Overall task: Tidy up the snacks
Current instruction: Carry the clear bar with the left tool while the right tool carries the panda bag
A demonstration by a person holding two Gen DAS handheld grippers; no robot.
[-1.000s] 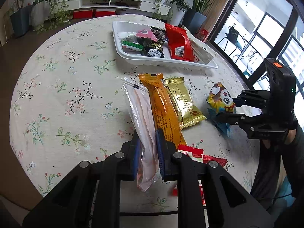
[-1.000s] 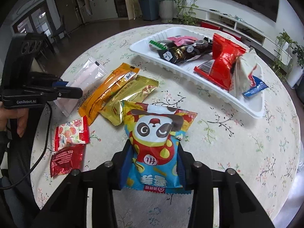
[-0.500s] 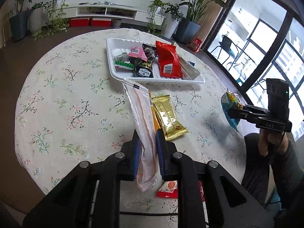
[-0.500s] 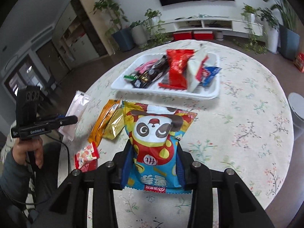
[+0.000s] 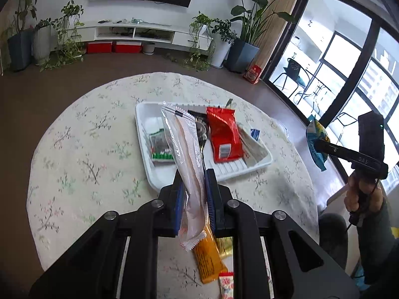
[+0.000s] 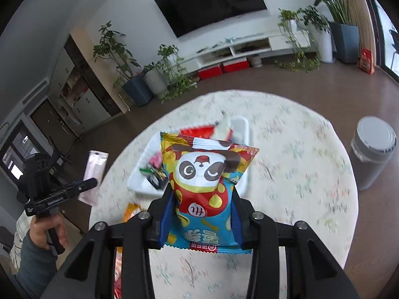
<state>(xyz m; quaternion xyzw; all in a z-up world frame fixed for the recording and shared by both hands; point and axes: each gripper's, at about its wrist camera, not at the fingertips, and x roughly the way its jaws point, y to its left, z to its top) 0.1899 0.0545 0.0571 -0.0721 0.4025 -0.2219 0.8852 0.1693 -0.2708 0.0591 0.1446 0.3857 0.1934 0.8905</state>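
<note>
My left gripper (image 5: 194, 186) is shut on a long clear-pink snack packet (image 5: 185, 154) and holds it high above the table, in line with the white tray (image 5: 154, 177). The tray holds a red packet (image 5: 223, 134), a green-edged packet (image 5: 159, 147) and dark packets. My right gripper (image 6: 200, 204) is shut on a panda snack bag (image 6: 204, 172), raised above the table near the tray (image 6: 136, 182). The panda bag also shows at the right in the left wrist view (image 5: 315, 144). The pink packet shows at the left in the right wrist view (image 6: 93, 172).
An orange packet (image 5: 208, 259), a gold packet (image 5: 225, 248) and a small red-white packet (image 5: 226, 285) lie on the floral round table (image 5: 82, 164) below my left gripper. A grey bin (image 6: 372, 154) stands on the floor right of the table. Plants and a TV shelf line the far wall.
Both grippers have risen well above the table with their packets and pulled back. The tray now sits further below and ahead. The right wrist view is motion-blurred.
</note>
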